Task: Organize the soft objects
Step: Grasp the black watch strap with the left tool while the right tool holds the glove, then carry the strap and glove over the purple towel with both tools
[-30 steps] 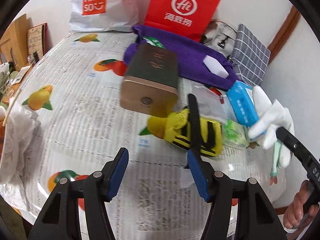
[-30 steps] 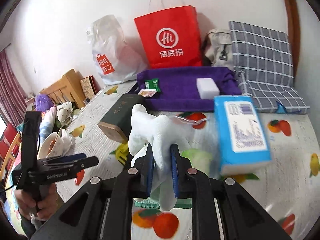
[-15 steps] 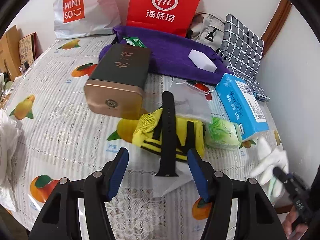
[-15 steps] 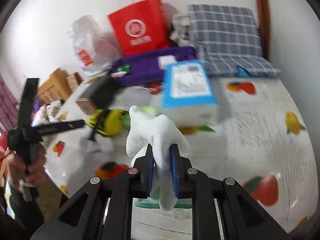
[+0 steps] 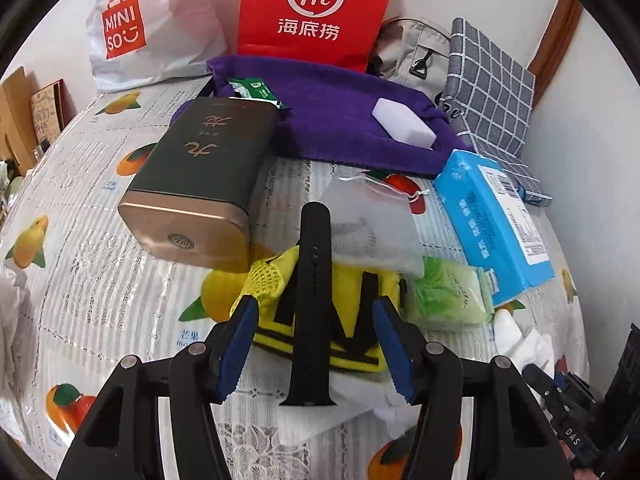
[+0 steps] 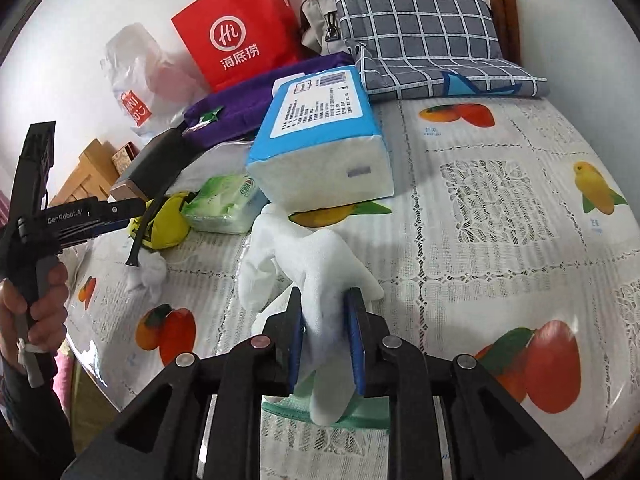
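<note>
My right gripper [image 6: 326, 338] is shut on a white glove [image 6: 308, 264] with a green cuff, low over the table; the glove also shows in the left wrist view [image 5: 520, 340]. My left gripper [image 5: 316, 344] is open and empty, its fingers either side of a black watch strap [image 5: 314, 300] lying on a yellow and black mesh pouch [image 5: 348, 312]. A green tissue pack [image 5: 452, 296] and a blue tissue box [image 5: 492, 224] lie to the right of the pouch. A purple towel [image 5: 340, 120] with a white sponge [image 5: 402, 122] lies farther back.
A dark tin with a copper end [image 5: 204, 184] lies left of the pouch. A clear plastic bag [image 5: 372, 220] lies behind it. A red paper bag [image 5: 316, 12], a white Miniso bag [image 5: 136, 28] and a checked cushion [image 5: 488, 80] stand against the wall.
My left gripper has moved forward and down over the strap and pouch. My right gripper has swung down to the table's front right with the glove, which now touches the table.
</note>
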`<move>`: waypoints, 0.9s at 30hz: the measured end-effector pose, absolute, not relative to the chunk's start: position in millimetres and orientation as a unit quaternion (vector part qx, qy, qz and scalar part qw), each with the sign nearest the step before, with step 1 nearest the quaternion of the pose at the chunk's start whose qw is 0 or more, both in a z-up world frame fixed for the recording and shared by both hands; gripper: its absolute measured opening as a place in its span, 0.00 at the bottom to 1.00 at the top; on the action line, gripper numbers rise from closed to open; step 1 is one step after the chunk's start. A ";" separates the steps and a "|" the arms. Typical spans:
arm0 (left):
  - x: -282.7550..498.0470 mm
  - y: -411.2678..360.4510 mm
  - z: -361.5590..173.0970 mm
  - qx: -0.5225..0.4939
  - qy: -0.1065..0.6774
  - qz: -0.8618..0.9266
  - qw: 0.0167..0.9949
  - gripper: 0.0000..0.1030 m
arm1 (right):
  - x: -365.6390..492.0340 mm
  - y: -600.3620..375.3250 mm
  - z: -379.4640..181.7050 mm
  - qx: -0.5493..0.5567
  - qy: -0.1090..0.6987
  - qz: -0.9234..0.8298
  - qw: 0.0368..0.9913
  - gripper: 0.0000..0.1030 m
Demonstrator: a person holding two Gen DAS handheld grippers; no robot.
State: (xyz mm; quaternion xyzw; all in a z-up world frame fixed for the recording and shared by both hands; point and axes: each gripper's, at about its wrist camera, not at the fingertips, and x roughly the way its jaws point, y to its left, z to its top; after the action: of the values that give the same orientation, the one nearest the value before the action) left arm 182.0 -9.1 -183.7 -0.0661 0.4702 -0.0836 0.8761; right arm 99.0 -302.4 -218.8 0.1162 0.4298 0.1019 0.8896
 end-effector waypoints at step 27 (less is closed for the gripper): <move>191.4 -24.2 -197.5 -0.026 0.490 -0.080 0.867 0.22 | 103.4 -305.4 -222.1 0.126 0.413 0.113 0.895 0.33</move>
State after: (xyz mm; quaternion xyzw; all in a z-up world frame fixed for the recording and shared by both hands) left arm 191.4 -24.2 -197.5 -0.0259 0.4904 -0.0799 0.8674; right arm 103.4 -305.4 -222.1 0.1258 0.4126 0.1129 0.8951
